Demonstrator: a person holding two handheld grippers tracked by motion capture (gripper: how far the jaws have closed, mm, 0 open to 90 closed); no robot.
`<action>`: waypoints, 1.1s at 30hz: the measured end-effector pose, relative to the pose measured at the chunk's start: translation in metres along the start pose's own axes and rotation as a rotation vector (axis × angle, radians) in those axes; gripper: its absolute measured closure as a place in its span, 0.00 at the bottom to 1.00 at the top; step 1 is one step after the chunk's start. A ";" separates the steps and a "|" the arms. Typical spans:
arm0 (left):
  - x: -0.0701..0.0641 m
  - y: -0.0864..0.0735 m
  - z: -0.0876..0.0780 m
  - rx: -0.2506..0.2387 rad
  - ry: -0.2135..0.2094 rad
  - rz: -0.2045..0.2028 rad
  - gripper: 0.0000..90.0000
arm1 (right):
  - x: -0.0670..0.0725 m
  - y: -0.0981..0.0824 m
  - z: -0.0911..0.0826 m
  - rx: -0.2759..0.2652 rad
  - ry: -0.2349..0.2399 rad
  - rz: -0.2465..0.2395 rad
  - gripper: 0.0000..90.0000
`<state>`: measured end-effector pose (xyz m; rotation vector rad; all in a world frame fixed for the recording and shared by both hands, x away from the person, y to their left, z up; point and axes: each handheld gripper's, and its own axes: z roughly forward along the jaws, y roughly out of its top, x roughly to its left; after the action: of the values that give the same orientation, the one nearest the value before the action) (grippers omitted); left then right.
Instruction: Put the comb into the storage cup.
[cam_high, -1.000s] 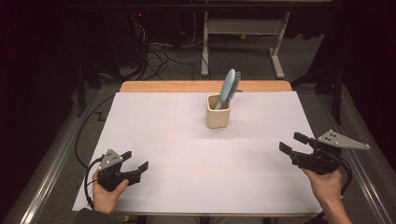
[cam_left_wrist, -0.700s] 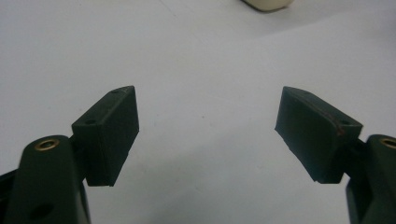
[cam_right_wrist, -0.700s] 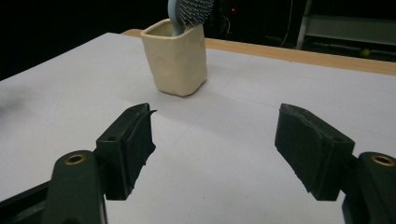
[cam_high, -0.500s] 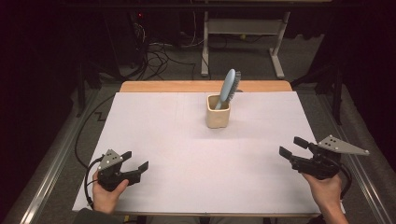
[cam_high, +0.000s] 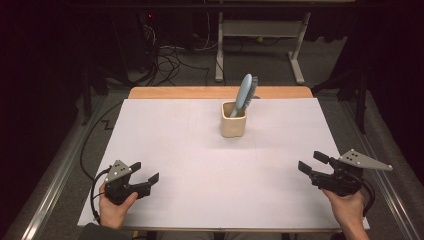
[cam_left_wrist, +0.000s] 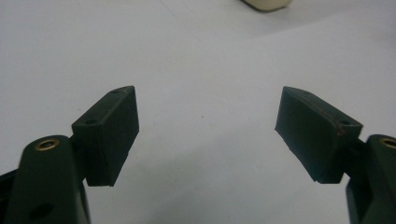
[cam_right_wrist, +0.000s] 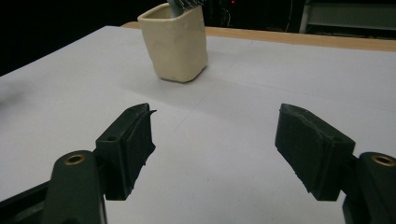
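A cream square cup (cam_high: 233, 119) stands on the white table cover, toward the back middle, with a light blue brush (cam_high: 244, 94) standing in it, bristles up. The same cup (cam_right_wrist: 173, 43) shows ahead of my right gripper (cam_right_wrist: 215, 140), whose jaws are open and hold nothing. My right gripper (cam_high: 311, 163) rests low near the front right edge, held by a hand. At the front left, my left gripper (cam_high: 144, 171) is open and holds nothing; its jaws (cam_left_wrist: 205, 128) frame bare white surface, with the cup's base (cam_left_wrist: 266, 4) at the top.
The white cover (cam_high: 200, 165) spans most of the table, with a wooden strip (cam_high: 175, 92) along the far edge. Behind the table are cables on the floor (cam_high: 165, 55) and a metal table frame (cam_high: 220, 50). Metal rails run along both sides.
The right gripper has drifted slightly toward the front edge of the table. The left gripper and the cup with the brush have stayed where they were.
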<state>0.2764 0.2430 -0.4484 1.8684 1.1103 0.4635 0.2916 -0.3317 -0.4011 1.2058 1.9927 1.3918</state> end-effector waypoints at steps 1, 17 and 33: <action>0.000 0.000 0.000 0.000 0.000 0.000 0.25 | 0.000 -0.001 0.000 0.001 -0.001 0.001 0.31; 0.000 0.000 0.000 0.003 -0.001 0.003 0.25 | 0.000 -0.013 0.003 0.009 -0.004 0.010 0.31; -0.001 0.000 0.000 0.003 -0.004 0.010 0.25 | 0.000 -0.027 0.008 0.032 -0.005 0.008 0.30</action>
<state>0.2761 0.2422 -0.4480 1.8773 1.1003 0.4638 0.2862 -0.3309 -0.4288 1.2317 2.0163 1.3637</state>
